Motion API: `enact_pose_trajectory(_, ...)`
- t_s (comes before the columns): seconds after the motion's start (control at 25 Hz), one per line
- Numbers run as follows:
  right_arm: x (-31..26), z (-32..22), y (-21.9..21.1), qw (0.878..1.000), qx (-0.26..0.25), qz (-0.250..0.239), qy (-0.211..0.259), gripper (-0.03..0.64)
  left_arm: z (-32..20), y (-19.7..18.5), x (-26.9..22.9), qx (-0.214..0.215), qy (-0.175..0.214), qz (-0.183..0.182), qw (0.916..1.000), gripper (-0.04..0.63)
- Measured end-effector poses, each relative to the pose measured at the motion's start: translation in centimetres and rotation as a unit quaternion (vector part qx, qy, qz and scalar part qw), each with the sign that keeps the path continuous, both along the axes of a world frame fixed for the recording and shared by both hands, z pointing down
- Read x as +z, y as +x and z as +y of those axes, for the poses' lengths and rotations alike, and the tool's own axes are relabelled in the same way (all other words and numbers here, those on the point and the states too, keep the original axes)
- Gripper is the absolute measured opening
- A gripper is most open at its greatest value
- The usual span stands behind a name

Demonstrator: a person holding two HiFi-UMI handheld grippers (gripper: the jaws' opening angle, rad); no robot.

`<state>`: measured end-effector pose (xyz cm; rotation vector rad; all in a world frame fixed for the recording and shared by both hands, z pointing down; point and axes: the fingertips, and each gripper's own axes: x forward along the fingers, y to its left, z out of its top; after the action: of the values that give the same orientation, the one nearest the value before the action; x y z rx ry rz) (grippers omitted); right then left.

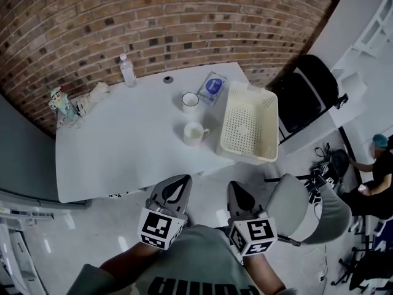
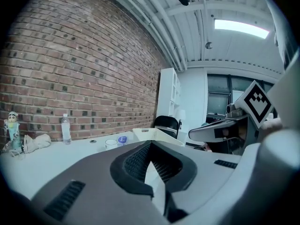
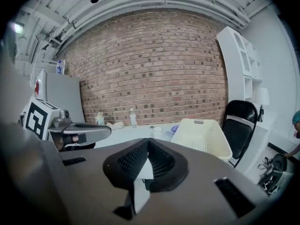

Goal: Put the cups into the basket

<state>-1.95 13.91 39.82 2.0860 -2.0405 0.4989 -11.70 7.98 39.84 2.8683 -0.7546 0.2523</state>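
Two white cups stand on the white table (image 1: 110, 158): a plain one (image 1: 190, 101) farther back and a handled mug (image 1: 194, 133) nearer me. The cream plastic basket (image 1: 265, 106) lies at the table's right end, with nothing in it. My left gripper (image 1: 179, 178) and right gripper (image 1: 235, 186) hang side by side short of the table's near edge, both shut and holding nothing. The left gripper view shows its jaws (image 2: 150, 143) closed, with a cup (image 2: 111, 143) and the basket (image 2: 154, 135) far ahead. In the right gripper view the jaws (image 3: 148, 140) are closed, facing the basket (image 3: 204, 135).
A water bottle (image 1: 128, 70), a blue packet (image 1: 213, 88), a small dark cap (image 1: 167, 79), a figurine (image 1: 61, 103) and a crumpled cloth (image 1: 92, 96) sit on the table. A black chair (image 1: 307, 91) and a grey chair (image 1: 307, 208) stand at the right. A person (image 1: 381, 171) sits far right.
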Motion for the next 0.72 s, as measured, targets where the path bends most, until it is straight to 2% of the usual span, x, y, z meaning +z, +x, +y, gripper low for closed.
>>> enact_pose_trajectory(0.32,0.6,-2.4,0.0,1.0,-0.025,-0.001,-0.01,0.012,-1.8,-0.4,0.7,-0.024,-0.011,-0.003,0.9996,0.008)
enact_pose_trajectory(0.72,0.5,-6.5,1.7,0.994,-0.111,-0.008,-0.008,0.012,-4.1,1.4,0.1,-0.091,-0.008,-0.014,0.9957,0.008)
